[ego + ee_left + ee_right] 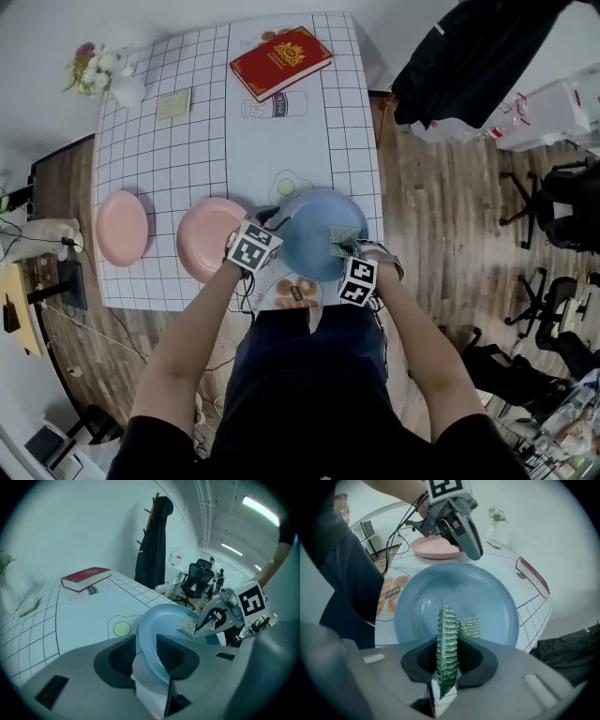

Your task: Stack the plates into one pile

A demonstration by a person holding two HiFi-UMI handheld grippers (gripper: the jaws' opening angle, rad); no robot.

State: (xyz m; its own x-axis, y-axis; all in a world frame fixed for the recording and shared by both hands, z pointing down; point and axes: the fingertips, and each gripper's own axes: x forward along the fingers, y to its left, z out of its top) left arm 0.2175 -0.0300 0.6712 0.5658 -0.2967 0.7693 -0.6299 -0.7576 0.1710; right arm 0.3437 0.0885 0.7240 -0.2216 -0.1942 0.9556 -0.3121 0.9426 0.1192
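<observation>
Blue plate (pixel 311 246): at the near edge of the table (pixel 187 159), toward its right corner, with a gripper on each side. I cannot tell whether it has left the cloth.
Right gripper (pixel 447 660): clamped on the plate's near-right rim, its green ridged pads pinching it and one pad lying inside the dish.
Left gripper (pixel 146 651): astride the near-left rim, jaws apart with the rim between them. No firm pinch shows.
Step in hand: probably carrying the blue plate over to a pink one. Close the left jaws firmly on the rim first. Then move both hands across together with the plate level, and lower it centred.
Nearer pink plate (pixel 208 239): just beside the blue one along the near edge, the likely base of the pile.
Second pink plate (pixel 122 227): by the left edge, apart from the first and not yet stacked.
In the way: nothing lies between the blue and pink plates, but the left gripper must clear the pink rim.
Far side: green card (pixel 174 103), red book (pixel 279 61) at the far edge, flower vase (pixel 108 75) at the far-left corner, all well apart.
</observation>
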